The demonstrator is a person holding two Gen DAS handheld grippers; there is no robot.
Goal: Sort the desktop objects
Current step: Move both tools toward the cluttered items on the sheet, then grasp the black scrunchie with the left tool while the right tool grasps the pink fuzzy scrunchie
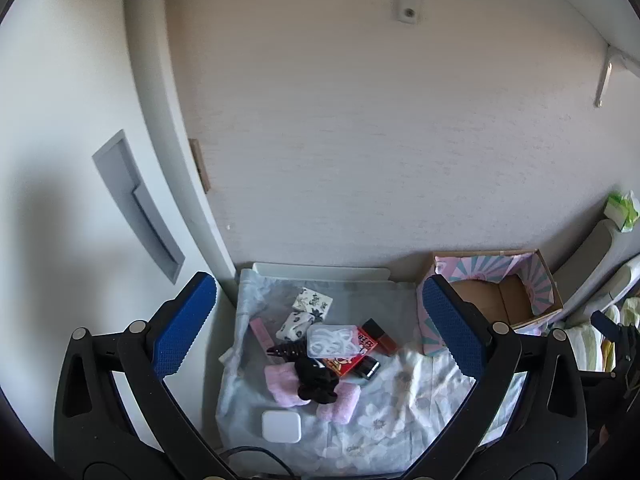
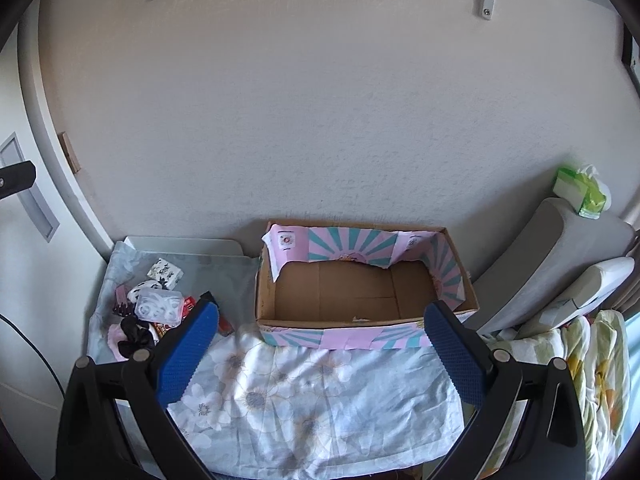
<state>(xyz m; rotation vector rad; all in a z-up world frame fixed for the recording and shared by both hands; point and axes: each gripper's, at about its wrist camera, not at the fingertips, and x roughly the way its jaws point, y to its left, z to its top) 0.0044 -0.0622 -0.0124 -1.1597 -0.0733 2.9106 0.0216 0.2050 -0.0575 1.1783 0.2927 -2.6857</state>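
With both the left gripper (image 1: 320, 322) and right gripper (image 2: 322, 354) spread wide and empty, the pile (image 1: 320, 354) lies between the left fingers and the box (image 2: 360, 292) beyond the right fingers, so I would lower onto one topmost piece only.

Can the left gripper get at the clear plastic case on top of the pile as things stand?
Probably yes: the left gripper is open and empty, and the clear plastic case lies on top of the pile, uncovered, straight ahead between its fingers.

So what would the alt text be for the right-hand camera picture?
An empty cardboard box with pink and teal lining sits on a floral cloth against a wall. The right gripper hangs before it, jaws wide open. A pile of small items lies left of the box.
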